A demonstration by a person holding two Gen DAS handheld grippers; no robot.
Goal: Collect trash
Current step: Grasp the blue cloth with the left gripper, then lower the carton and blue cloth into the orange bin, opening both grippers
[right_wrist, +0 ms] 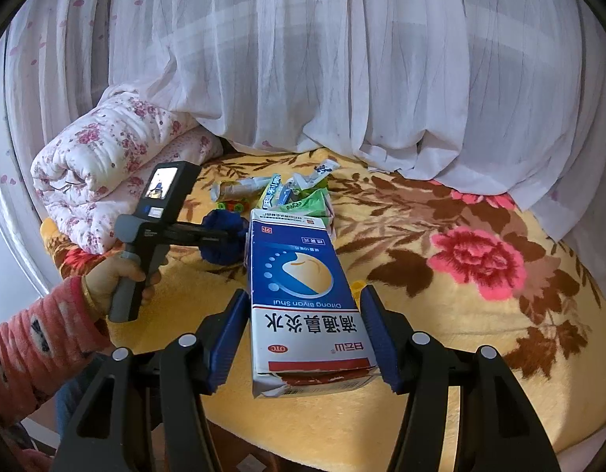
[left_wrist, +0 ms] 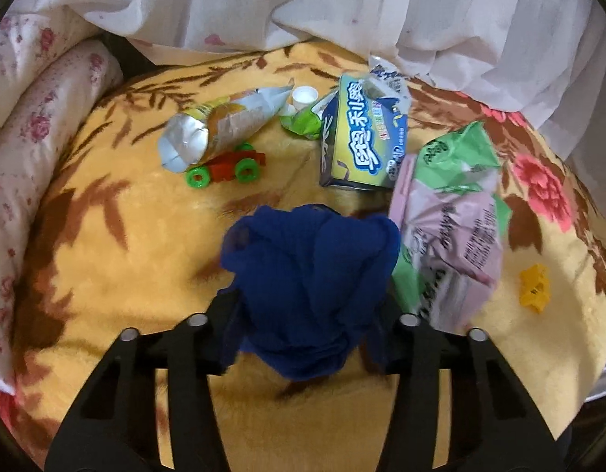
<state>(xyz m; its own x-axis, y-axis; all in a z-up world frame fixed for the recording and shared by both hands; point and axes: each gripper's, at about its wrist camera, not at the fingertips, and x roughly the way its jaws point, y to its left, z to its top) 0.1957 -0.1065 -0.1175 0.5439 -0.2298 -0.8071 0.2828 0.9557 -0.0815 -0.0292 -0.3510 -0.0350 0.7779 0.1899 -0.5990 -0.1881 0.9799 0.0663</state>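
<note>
The right gripper is clamping a blue-and-white box above the yellow blanket; the left gripper is pinching blue cloth; wrappers and a cookie box are lying beyond.

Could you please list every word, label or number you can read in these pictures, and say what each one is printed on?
"Ditong Biyan Shui": blue and white box, printed upside down in the right wrist view.
"滴通鼻炎水": same box, large characters.
"OTC": same box, red oval.
"奥利奥": blue and yellow biscuit box.
Small print on both boxes: too small to read.
Pink and green wrapper: text blurred.
Silver snack bag: no legible text.
</note>
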